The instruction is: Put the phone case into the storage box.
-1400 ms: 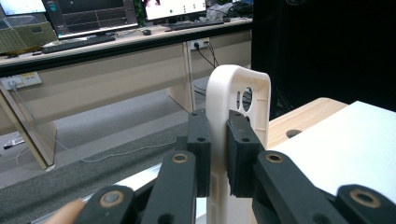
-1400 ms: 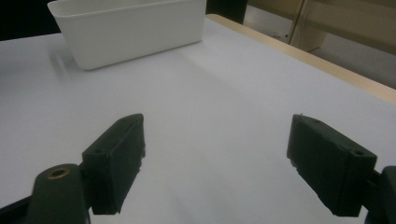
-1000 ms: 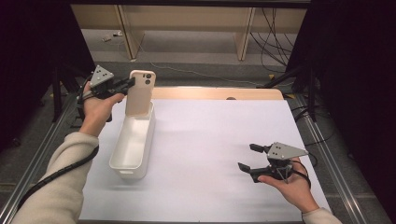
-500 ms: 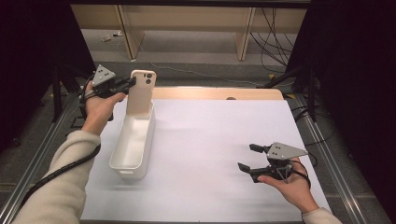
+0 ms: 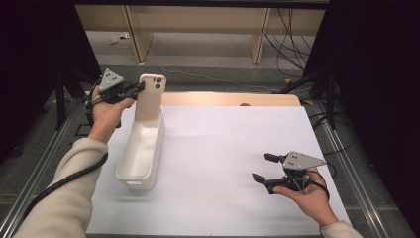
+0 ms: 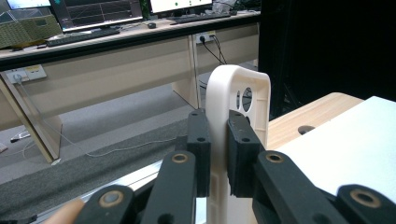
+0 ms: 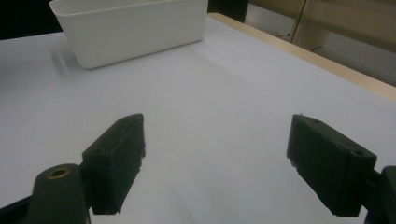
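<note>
High view: left gripper (image 5: 140,89) pinches a cream phone case (image 5: 149,98) by its edge, held upright over the far end of a white bin (image 5: 130,163) at the table's left. Case is slim, rounded corners, camera cutout near the top. Right gripper (image 5: 263,167) sits low at the near right of the white table (image 5: 228,144), jaws spread, nothing between them.

Left gripper view: both black pads (image 6: 201,149) clamp the phone case (image 6: 224,93) edge-on; camera holes show here, plus desks and monitors behind.

Right gripper view: right gripper (image 7: 215,158) jaws wide apart over bare table; bin (image 7: 135,28) stands well apart, case hidden from this angle.
</note>
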`<state>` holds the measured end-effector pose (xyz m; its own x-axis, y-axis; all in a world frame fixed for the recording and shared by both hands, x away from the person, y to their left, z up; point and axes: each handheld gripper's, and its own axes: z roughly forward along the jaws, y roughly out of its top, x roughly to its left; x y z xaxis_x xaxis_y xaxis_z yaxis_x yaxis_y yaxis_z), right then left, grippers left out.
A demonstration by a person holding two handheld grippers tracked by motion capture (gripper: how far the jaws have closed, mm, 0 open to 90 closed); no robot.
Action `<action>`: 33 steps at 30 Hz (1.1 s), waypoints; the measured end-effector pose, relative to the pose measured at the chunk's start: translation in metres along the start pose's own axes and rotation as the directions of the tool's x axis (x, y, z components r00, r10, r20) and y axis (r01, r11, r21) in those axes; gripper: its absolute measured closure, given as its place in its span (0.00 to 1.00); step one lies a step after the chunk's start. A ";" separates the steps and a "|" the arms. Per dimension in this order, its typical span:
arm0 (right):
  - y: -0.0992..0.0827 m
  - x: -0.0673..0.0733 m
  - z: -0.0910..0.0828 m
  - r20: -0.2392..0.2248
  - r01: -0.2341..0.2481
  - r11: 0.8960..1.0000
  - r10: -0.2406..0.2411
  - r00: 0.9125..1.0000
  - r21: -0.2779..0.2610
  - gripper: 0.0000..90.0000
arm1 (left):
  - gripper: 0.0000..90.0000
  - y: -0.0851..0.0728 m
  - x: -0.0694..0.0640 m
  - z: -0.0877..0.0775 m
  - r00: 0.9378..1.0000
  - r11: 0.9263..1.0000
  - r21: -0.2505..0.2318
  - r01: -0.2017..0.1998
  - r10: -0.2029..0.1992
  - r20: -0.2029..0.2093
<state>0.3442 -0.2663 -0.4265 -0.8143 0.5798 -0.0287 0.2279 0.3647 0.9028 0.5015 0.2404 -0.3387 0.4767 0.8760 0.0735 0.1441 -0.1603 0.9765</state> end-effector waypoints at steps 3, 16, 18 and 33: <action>0.000 0.000 0.000 0.000 0.000 1.000 0.000 1.000 0.000 0.23 | 0.90 0.000 0.000 0.001 1.000 1.000 0.000 0.001 -0.001 0.000; 0.000 0.000 0.000 0.000 0.001 1.000 -0.001 1.000 0.001 0.23 | 0.90 -0.003 0.001 0.005 1.000 1.000 0.008 0.006 -0.006 -0.005; 0.000 0.000 0.000 -0.001 0.001 1.000 -0.001 1.000 0.002 0.23 | 0.90 -0.004 0.000 0.006 1.000 1.000 0.010 0.007 -0.007 -0.005; 0.000 0.000 0.000 -0.001 0.000 1.000 0.000 1.000 0.003 0.23 | 0.90 -0.004 0.000 0.010 1.000 1.000 0.015 0.004 -0.004 -0.006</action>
<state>0.3444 -0.2663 -0.4268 -0.8150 0.5787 -0.0280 0.2294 0.3667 0.9016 0.5096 0.2369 -0.3447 0.4707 0.8795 0.0708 0.1591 -0.1636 0.9736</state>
